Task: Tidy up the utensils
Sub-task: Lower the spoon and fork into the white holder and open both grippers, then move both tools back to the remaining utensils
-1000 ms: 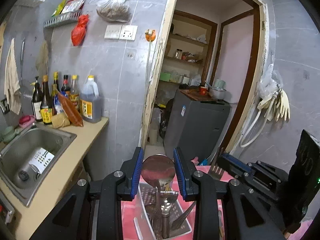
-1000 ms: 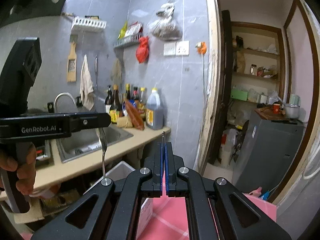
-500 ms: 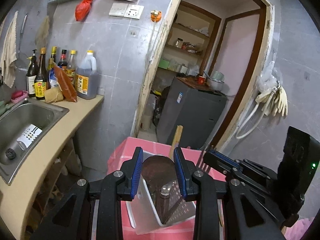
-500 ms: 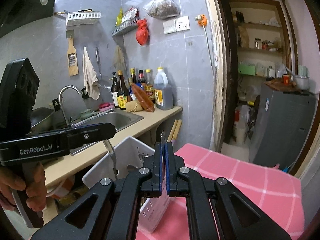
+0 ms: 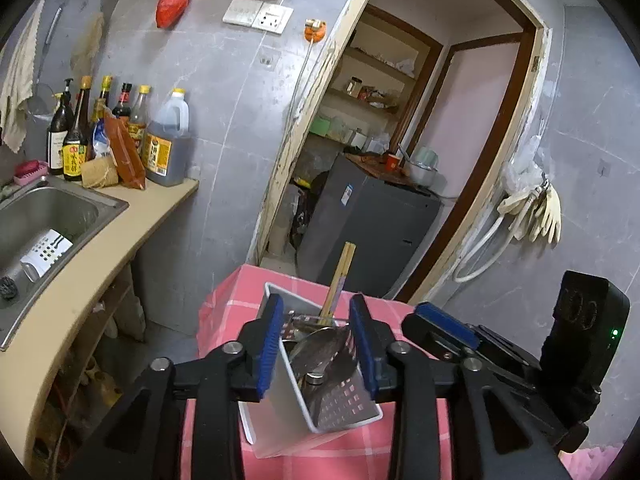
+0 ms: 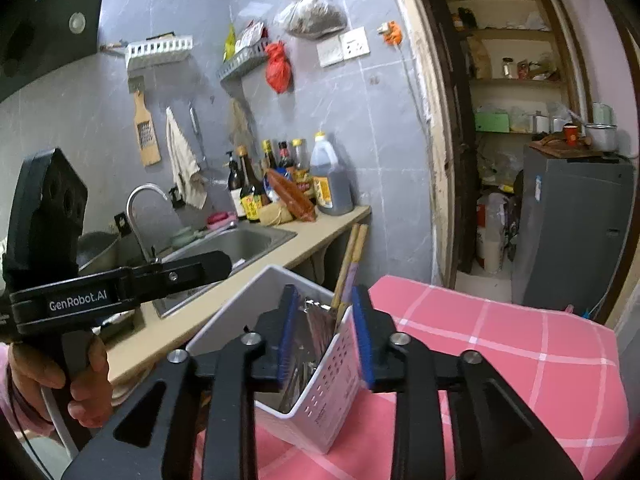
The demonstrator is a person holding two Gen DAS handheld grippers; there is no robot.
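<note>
White perforated utensil caddy stands on the pink checked cloth, spoon and chopsticks inside. Left gripper and right gripper are both opening, gripping nothing. Recommend withdrawing straight upward, avoiding the rim.

The holder stands on the table. A spoon and chopsticks stand in it. The sink is at nine o'clock, the bottles at ten, the fridge at twelve.
</note>
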